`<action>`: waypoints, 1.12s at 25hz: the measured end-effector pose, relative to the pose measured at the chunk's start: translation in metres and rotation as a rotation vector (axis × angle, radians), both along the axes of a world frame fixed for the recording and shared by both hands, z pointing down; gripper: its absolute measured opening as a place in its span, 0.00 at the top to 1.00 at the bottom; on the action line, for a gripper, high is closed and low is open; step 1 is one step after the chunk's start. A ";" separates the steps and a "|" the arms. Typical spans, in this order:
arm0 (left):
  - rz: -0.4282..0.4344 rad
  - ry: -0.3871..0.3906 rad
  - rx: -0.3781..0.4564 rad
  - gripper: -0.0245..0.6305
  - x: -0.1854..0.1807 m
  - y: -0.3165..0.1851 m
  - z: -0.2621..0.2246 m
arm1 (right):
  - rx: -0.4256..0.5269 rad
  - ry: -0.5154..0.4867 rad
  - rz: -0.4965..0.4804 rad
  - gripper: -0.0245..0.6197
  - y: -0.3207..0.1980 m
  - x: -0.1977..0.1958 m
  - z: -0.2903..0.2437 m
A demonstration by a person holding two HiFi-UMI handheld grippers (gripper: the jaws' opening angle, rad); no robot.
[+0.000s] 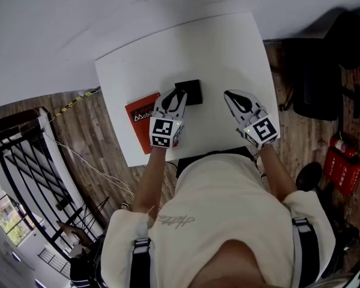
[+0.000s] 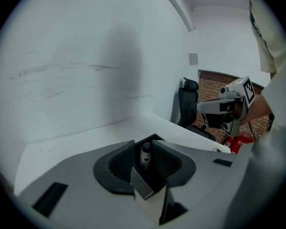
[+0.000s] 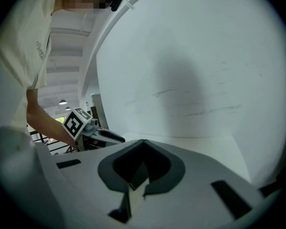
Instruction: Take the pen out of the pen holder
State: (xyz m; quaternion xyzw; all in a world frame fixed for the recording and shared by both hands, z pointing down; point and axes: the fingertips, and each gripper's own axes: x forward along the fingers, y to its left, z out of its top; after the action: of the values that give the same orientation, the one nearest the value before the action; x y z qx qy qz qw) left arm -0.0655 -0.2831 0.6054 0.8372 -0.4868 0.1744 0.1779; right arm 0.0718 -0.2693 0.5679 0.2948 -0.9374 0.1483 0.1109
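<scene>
On the white bench (image 1: 228, 53), our left gripper (image 1: 179, 94) holds its fingers (image 2: 121, 162) slightly apart around the pen (image 2: 145, 152) in the holder (image 1: 193, 92), while the right gripper (image 1: 230, 95) is closed and empty, so a skewed pull could topple the unsteadied holder.

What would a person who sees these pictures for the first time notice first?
First the left gripper, poised over the black square pen holder in the middle of the white table; its claw is apart, with the pale, dark-topped pen between the pads. Next, the red booklet beside that gripper, and the right gripper, shut and empty, off to the side.
</scene>
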 end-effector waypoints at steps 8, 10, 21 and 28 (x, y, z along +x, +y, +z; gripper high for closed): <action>0.009 -0.019 -0.007 0.82 0.004 -0.005 0.006 | -0.006 0.008 0.001 0.95 -0.002 0.004 0.004; 0.009 -0.025 -0.004 0.83 0.005 -0.005 0.005 | -0.007 0.009 0.002 0.95 -0.002 0.006 0.009; 0.010 -0.027 0.022 0.84 0.005 0.001 -0.008 | 0.003 -0.012 0.005 0.95 0.003 0.004 0.005; 0.003 -0.004 0.048 0.84 0.002 0.001 -0.024 | 0.033 -0.008 0.001 0.95 0.004 -0.001 -0.007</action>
State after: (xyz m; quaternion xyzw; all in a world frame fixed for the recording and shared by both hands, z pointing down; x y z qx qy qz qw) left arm -0.0639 -0.2823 0.5814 0.8417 -0.4899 0.1644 0.1566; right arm 0.0713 -0.2654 0.5605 0.2964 -0.9400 0.1343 0.1022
